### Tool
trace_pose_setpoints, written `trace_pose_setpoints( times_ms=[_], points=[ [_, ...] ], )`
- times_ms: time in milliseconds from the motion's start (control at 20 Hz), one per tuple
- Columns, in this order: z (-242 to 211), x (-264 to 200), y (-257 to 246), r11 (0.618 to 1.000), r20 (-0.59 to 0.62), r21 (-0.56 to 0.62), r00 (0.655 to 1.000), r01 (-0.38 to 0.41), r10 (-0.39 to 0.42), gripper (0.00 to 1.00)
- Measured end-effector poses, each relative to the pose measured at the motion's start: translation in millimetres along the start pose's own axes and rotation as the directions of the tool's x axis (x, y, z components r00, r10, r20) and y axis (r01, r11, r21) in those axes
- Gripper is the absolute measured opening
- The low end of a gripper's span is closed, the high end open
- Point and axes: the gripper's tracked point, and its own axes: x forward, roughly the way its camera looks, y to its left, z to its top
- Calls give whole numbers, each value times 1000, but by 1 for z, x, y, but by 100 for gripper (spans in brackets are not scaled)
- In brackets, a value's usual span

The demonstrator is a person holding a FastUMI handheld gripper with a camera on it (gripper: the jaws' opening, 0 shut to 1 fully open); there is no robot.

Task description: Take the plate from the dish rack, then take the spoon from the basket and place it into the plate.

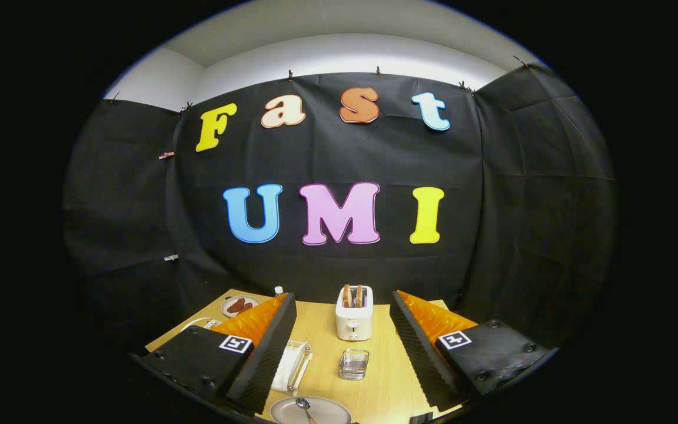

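- Between the two fingers, at the near edge of the table (386, 383): gripper (342, 347) spread wide, holding nothing, lifted well above the tabletop and aimed level toward the booth wall
- Just below and between the fingers: grey plate (289, 410) lying flat on the wood, partly cut off at the near edge
- On that plate: spoon (304, 407), bowl up toward the middle of the plate, handle running back toward the near rim
- Just ahead of the plate, beside the inner face of the left finger: white wire holder, probably the dish rack (293, 366), with no plate in it as far as could be seen
- To the right of that, between the fingers: small clear ribbed container (354, 363), perhaps the basket, looking empty
- Beyond both, mid-table: white toaster (354, 315) with two slices of bread standing in its slots
- Farther off past the left finger: small dish (239, 305) of dark reddish pieces, and a small bottle top (278, 290) behind it
- Judged from this layout: plate off the rack, spoon out of the basket and resting in the plate, so both steps appeared done
- Nothing obviously left beyond drawing the open fingers clear; no sign of anything tipped or slipping
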Motion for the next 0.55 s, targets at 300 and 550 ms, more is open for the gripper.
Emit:
trace_pose_setpoints(
  times_ms=[300,550],
  points=[
    [-3,2,1,1000,-8,7,1000,-1,1,98],
    [-6,5,4,1000,-14,2,1000,-7,7,98]
  ],
)
